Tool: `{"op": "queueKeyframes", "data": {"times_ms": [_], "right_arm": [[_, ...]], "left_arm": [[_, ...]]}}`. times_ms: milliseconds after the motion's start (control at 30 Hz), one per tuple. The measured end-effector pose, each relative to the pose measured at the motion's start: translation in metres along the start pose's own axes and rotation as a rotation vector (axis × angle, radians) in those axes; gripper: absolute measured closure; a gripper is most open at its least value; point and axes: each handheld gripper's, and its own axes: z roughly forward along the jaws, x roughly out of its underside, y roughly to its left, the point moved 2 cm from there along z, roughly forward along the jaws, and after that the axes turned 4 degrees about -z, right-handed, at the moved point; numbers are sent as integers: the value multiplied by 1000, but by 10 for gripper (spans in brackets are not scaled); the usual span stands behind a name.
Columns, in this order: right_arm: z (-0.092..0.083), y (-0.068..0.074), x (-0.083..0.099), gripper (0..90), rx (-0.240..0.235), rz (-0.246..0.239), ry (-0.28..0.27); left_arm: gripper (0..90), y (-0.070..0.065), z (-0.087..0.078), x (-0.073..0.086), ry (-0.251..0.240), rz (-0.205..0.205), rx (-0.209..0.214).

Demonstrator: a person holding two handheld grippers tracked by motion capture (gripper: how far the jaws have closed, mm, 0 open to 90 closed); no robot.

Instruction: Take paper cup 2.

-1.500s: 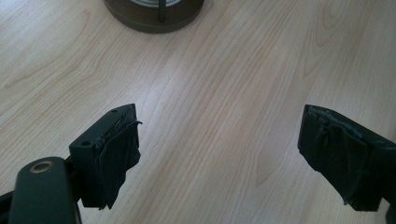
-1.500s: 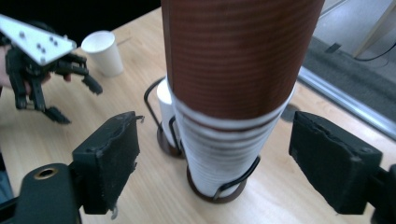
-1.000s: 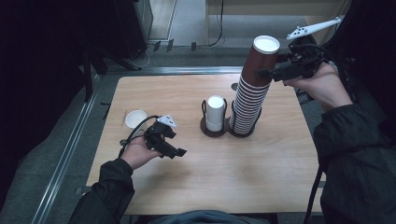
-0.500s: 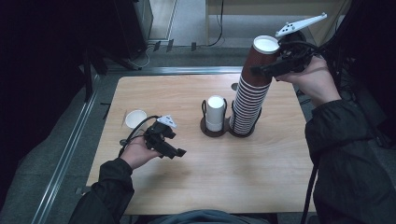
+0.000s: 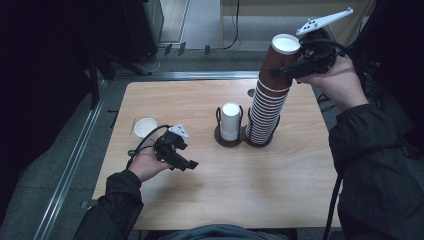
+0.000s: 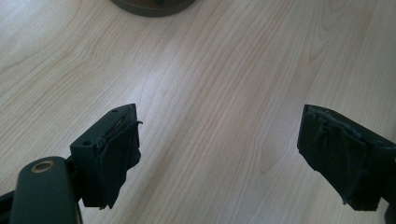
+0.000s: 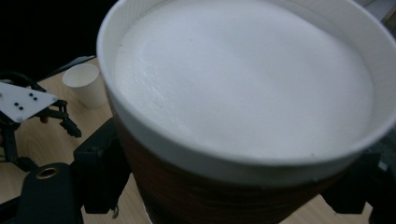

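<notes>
A tall stack of brown paper cups (image 5: pixel 263 112) stands in a dark two-ring holder (image 5: pixel 218 134) at the table's middle. Its top brown cup (image 5: pixel 280 57) has a white inside (image 7: pixel 243 79). My right gripper (image 5: pixel 281 69) is shut on that top cup, one black jaw on each side of its wall (image 7: pixel 229 186). Beside the brown stack, a short stack of white cups (image 5: pixel 230 120) sits in the holder's other ring. My left gripper (image 5: pixel 186 165) hovers low over bare wood at the front left, open, with nothing between its jaws (image 6: pixel 219 158).
A single small white cup (image 5: pixel 145 126) stands on the table (image 5: pixel 250 190) near its left edge, just behind my left hand. It also appears in the right gripper view (image 7: pixel 86 84). The holder's base (image 6: pixel 154 4) lies just ahead of the left jaws.
My right gripper and the top brown cup have shifted slightly up and to the left at the top of the stack. The left gripper has stayed where it was.
</notes>
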Motion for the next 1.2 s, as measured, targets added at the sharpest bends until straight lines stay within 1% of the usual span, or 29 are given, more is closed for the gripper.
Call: {"op": "queueKeyframes", "data": {"times_ms": [33,67,100,167,233,267,333,367,400,433,467,500,533,567,600,667,733,767,833,867,933,1000,1033,1067,1100,1133,1200], "right_arm": [[-3,0,-3,171,-1,5,-16],[-6,0,-5,171,-1,3,-18],[-9,1,-9,172,2,-10,-19],[-11,2,-11,173,5,-14,-18],[-14,3,-15,176,20,-26,-23],[-17,4,-18,177,20,-16,-24],[-22,4,-22,179,34,-12,-32],[-24,5,-24,179,30,-10,-35],[-27,5,-26,179,29,-14,-38],[-33,8,-32,179,43,-35,-42],[-33,8,-32,179,43,-35,-42],[-40,10,-37,178,47,-48,-51],[-40,10,-37,178,47,-48,-51],[-42,10,-38,178,50,-50,-52],[-48,11,-42,178,68,-57,-40],[-50,12,-44,178,63,-56,-42],[-55,14,-47,178,67,-63,-43],[-61,17,-50,178,62,-69,-54],[-63,18,-51,178,65,-75,-56],[-70,21,-55,178,74,-88,-53],[-73,23,-57,178,76,-97,-53],[-80,28,-61,178,70,-106,-50],[-83,30,-62,178,67,-109,-48],[-89,38,-66,177,54,-123,-54],[-91,40,-67,177,42,-120,-58],[-91,40,-67,177,42,-120,-58],[-94,48,-67,176,-11,-116,-57]], "left_arm": [[131,0,0,0,2,-2,0],[131,1,0,0,5,-3,-1],[131,1,0,0,6,-3,0],[131,1,0,0,5,-3,0],[131,1,0,1,2,-5,-1],[131,1,1,1,2,-7,-1],[132,3,1,1,3,-12,-3],[132,3,0,1,3,-14,-1],[132,3,1,1,3,-15,-1],[132,3,0,1,2,-19,-1],[130,3,0,1,2,-19,-1],[112,4,0,1,5,-31,3],[112,4,0,1,11,-34,6],[93,5,1,0,10,-44,9],[88,5,1,0,12,-48,14],[81,5,1,1,13,-55,18],[79,6,1,1,11,-61,23],[72,6,1,1,7,-68,33],[71,7,1,1,0,-75,34],[69,7,0,1,-12,-85,39],[57,7,-1,1,-12,-82,44],[14,6,-1,1,-12,-68,35],[14,6,-1,1,-11,-69,34],[14,7,-1,1,-19,-81,42],[14,7,-1,0,-26,-86,50],[14,7,-1,0,-26,-86,50],[14,7,-3,-1,-48,-98,52]]}}
